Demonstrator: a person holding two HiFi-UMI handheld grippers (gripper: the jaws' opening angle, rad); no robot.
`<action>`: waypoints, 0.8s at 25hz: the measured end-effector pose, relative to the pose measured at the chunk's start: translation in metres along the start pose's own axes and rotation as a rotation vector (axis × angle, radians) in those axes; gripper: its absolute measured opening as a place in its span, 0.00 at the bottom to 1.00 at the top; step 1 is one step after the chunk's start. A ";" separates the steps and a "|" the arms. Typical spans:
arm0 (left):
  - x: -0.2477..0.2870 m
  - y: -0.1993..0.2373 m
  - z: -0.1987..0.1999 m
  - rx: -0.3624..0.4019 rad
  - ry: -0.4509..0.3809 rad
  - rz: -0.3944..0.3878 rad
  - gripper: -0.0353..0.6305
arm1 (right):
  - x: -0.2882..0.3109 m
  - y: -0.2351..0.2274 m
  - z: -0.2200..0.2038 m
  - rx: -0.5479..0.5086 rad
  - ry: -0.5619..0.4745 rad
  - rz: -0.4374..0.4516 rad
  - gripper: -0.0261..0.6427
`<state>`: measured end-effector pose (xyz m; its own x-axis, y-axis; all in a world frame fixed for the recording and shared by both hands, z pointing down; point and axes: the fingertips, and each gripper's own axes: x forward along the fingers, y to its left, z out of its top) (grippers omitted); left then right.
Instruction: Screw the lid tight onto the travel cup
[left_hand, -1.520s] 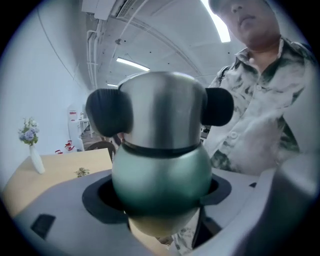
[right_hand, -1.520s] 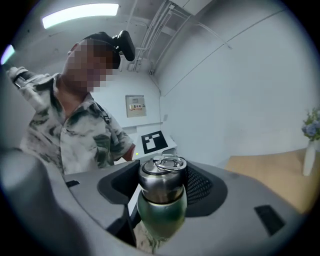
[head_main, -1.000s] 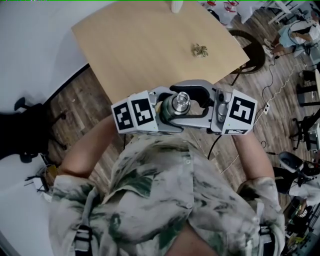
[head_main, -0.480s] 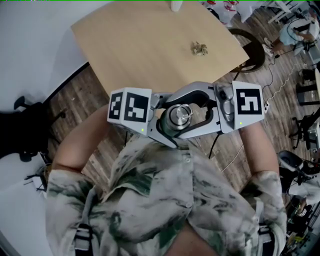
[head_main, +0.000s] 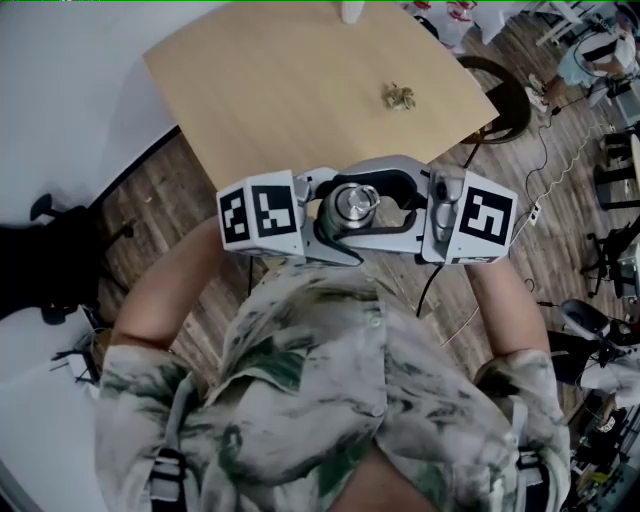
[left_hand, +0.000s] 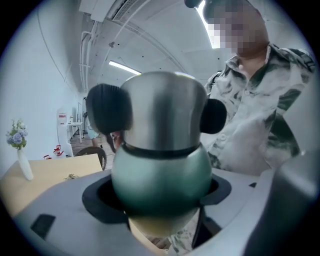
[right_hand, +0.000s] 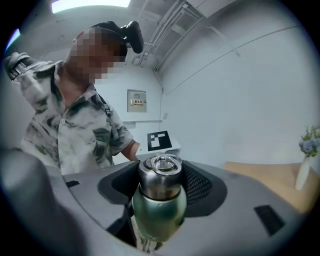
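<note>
Lid (head_main: 355, 203) sat on the cup (left_hand: 159, 175), off the table (head_main: 280, 90) at its 6 o'clock; your left gripper (left_hand: 160, 200) clamped the body from 9 o'clock, your right gripper (right_hand: 159, 185), jaws just closing, pinched the lid from 3, so tightening likely needed another firm twist.

no legible text, wall sign (right_hand: 136, 102) unreadable

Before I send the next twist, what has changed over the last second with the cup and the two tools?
The right tool has just closed its jaws in a little; they pinch the lid. Both tools tipped briefly, the right one's marker cube higher, then levelled again near where they began. Unchanged: the left tool grips the travel cup by its green body, in front of the chest.
</note>
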<state>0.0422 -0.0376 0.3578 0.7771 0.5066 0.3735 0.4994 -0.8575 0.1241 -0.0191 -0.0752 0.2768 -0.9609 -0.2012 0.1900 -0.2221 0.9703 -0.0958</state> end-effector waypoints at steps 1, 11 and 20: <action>0.000 0.003 -0.002 -0.006 0.004 0.020 0.64 | 0.000 -0.003 -0.001 -0.002 -0.003 -0.025 0.45; 0.003 -0.001 -0.009 -0.021 0.004 -0.011 0.64 | 0.000 0.000 -0.010 0.015 -0.009 0.013 0.46; 0.016 -0.047 0.008 0.074 -0.021 -0.279 0.64 | -0.007 0.043 0.008 0.010 0.063 0.325 0.48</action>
<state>0.0339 0.0116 0.3500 0.6133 0.7241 0.3155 0.7207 -0.6764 0.1515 -0.0229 -0.0330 0.2629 -0.9697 0.1278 0.2084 0.0926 0.9809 -0.1709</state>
